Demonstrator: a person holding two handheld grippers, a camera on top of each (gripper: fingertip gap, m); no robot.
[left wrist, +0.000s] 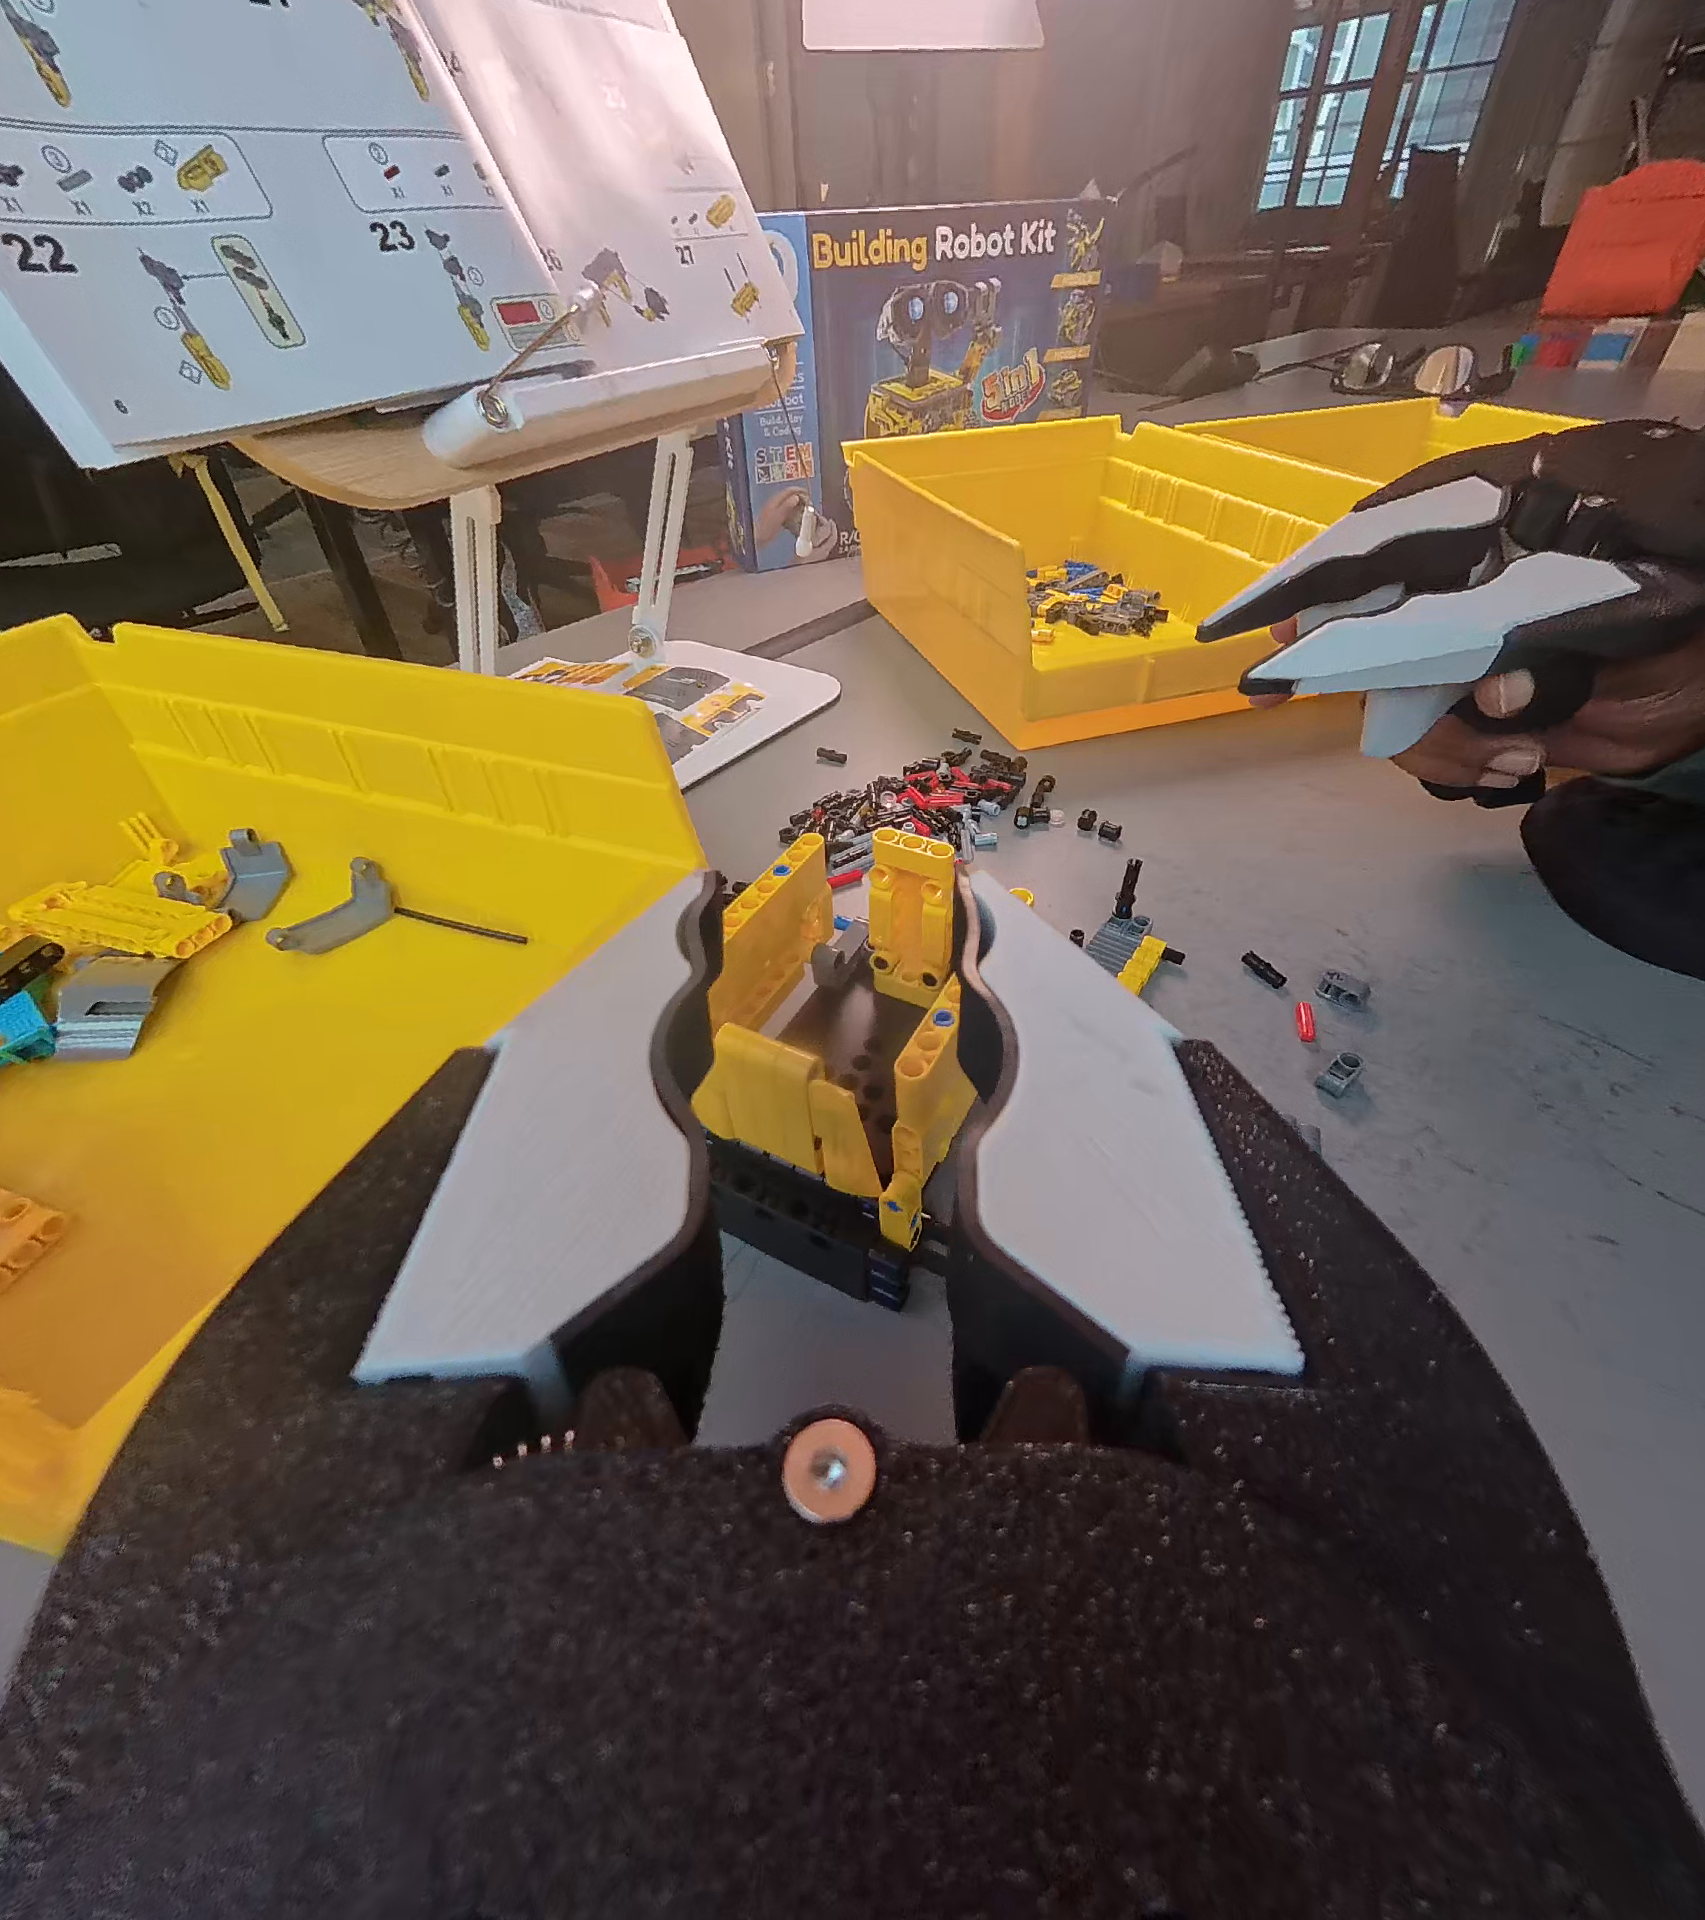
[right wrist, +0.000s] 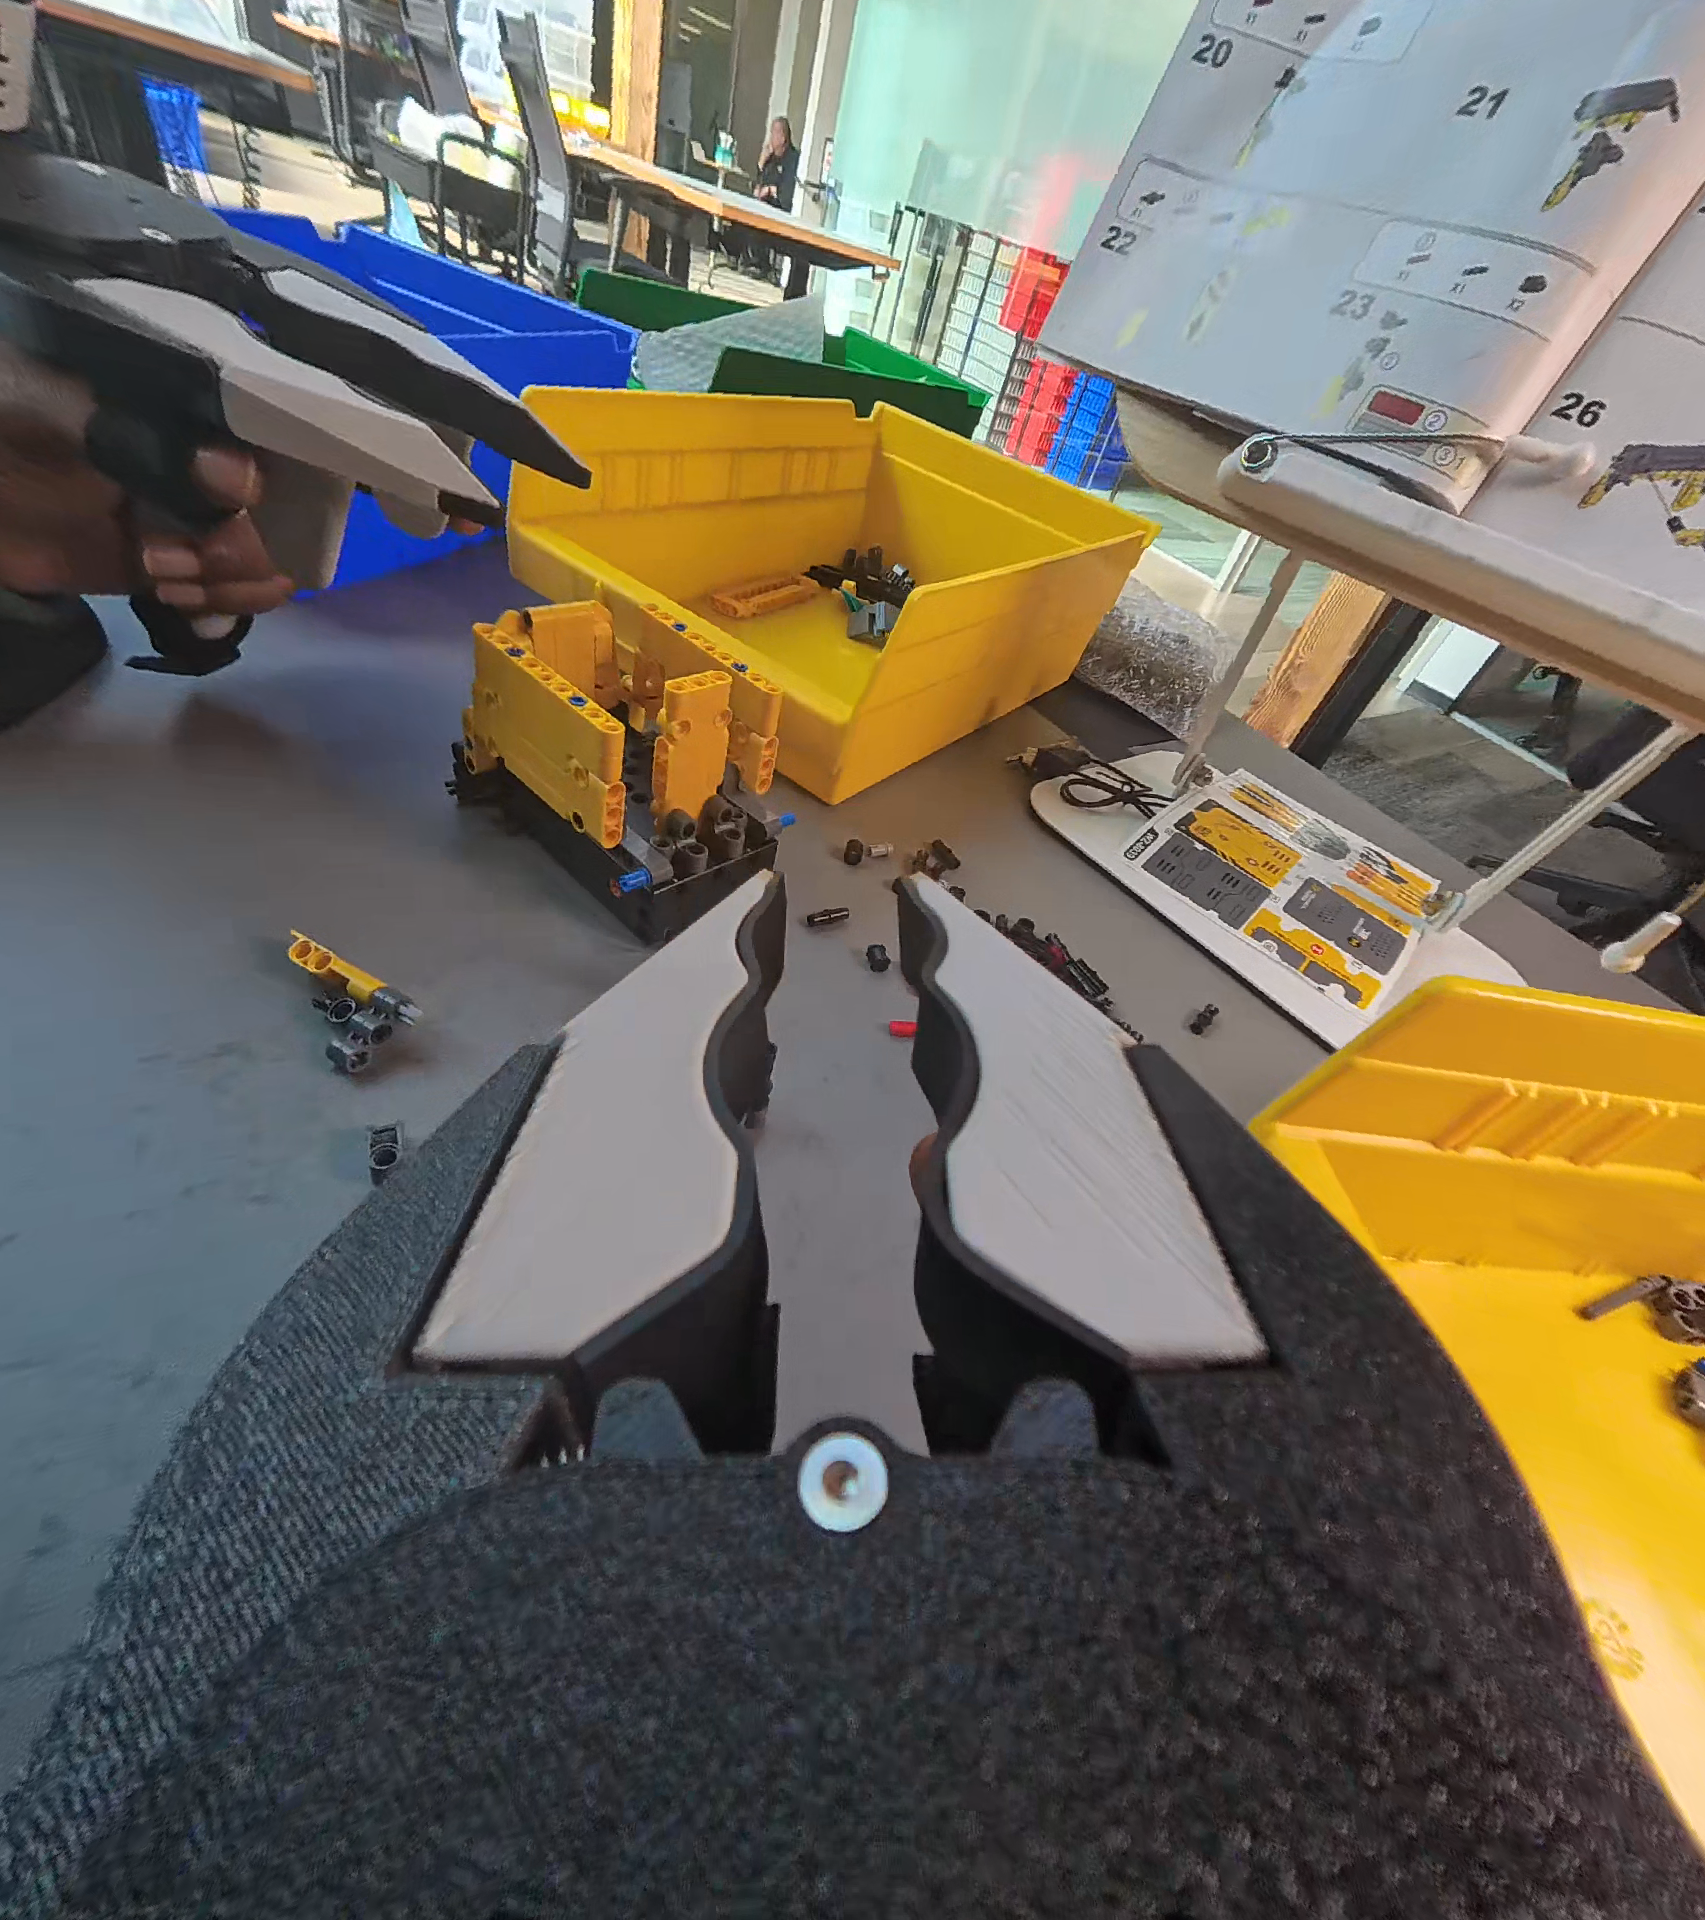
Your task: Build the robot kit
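The left tongs [left wrist: 837, 914] are seen spread to either side of a yellow-and-black brick model [left wrist: 832, 1049] standing on the grey counter [left wrist: 1450, 1247], no contact being visible. The right tongs [right wrist: 840, 883] are held parted and empty above scattered small black pins [right wrist: 827, 916]. A yellow plastic bin [right wrist: 931, 665] stands just behind the model; open counter lies left

Left wrist view: close above the yellow brick model [left wrist: 832, 1049], facing the far yellow bin [left wrist: 941, 561]. Right wrist view: farther back, low over the grey table [right wrist: 100, 1195], facing the same model [right wrist: 619, 748] (shared by both views).
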